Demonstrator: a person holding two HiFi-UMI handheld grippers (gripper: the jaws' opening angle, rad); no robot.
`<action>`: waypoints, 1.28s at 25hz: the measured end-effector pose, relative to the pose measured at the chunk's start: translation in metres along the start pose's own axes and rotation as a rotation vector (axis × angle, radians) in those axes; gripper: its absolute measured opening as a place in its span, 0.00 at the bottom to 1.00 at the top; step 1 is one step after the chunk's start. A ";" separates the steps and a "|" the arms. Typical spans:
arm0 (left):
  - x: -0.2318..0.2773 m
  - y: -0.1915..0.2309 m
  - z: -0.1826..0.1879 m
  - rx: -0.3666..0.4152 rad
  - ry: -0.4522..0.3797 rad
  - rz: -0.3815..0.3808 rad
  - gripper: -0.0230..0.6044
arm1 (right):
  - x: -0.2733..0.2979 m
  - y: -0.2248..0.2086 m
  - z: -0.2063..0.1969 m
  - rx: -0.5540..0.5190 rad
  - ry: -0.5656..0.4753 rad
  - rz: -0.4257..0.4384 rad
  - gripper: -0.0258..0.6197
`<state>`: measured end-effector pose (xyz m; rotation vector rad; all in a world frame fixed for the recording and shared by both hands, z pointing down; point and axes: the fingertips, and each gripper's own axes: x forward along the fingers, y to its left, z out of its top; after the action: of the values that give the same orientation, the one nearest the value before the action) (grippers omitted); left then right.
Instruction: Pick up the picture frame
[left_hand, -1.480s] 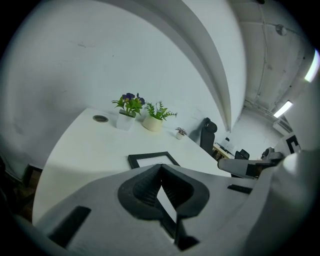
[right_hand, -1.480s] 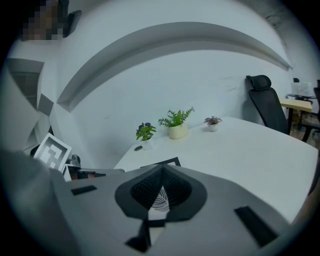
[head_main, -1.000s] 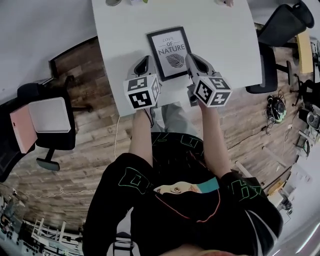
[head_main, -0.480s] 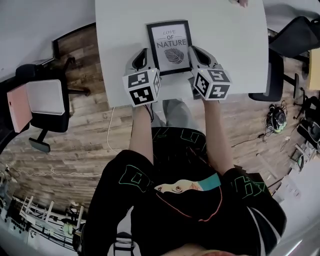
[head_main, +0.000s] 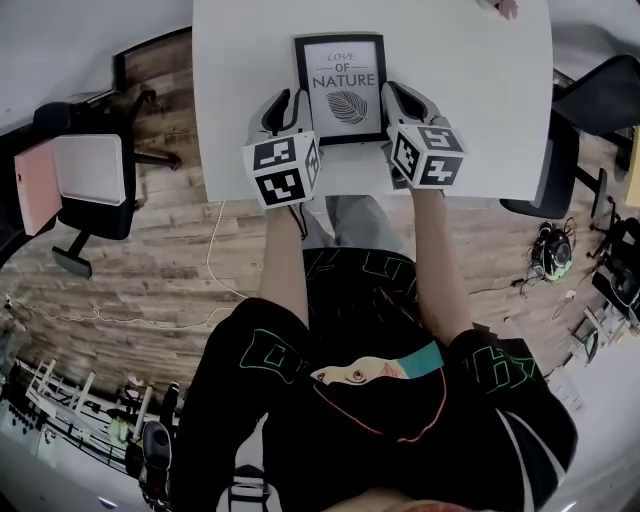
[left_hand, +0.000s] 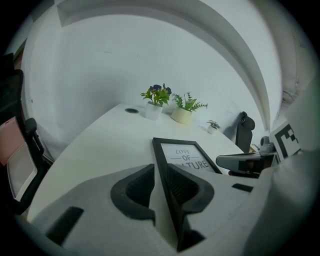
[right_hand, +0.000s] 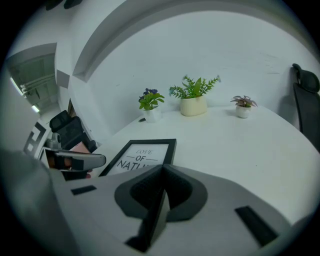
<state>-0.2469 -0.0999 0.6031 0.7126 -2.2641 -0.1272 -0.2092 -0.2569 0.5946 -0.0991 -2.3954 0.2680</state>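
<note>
On the counter (head_main: 480, 110), the picture frame's (head_main: 340, 88) left edge is straddled by the opening left gripper (head_main: 284, 103), the right gripper (head_main: 399, 97) being shut beside it

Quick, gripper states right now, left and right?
Left gripper: jaws opening, picture frame left edge between them, not clamped.
Right gripper: closed, jaws together at the picture frame's right edge, gripping nothing visible.

From my head, my left claw (head_main: 283, 100) and right claw (head_main: 405, 96) overlap the picture frame's (head_main: 341, 88) near corners. The table (head_main: 230, 100) runs off the top edge, where a hand (head_main: 503, 7) is mostly cut off. Along my left claw, jaws opening round the frame's edge, the print's lower half is hidden; likewise behind my closed right jaws
</note>
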 end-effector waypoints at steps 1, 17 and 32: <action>0.001 -0.002 -0.002 -0.003 0.008 0.000 0.19 | 0.002 -0.001 -0.002 0.000 0.010 0.012 0.08; 0.005 -0.008 -0.012 0.005 0.046 0.023 0.22 | 0.009 0.000 -0.005 0.012 0.047 0.121 0.21; 0.014 -0.012 -0.016 -0.024 0.108 0.057 0.16 | 0.017 0.000 -0.009 0.083 0.181 0.124 0.17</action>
<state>-0.2386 -0.1158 0.6195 0.6266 -2.1744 -0.0866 -0.2158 -0.2526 0.6121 -0.2239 -2.1991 0.3988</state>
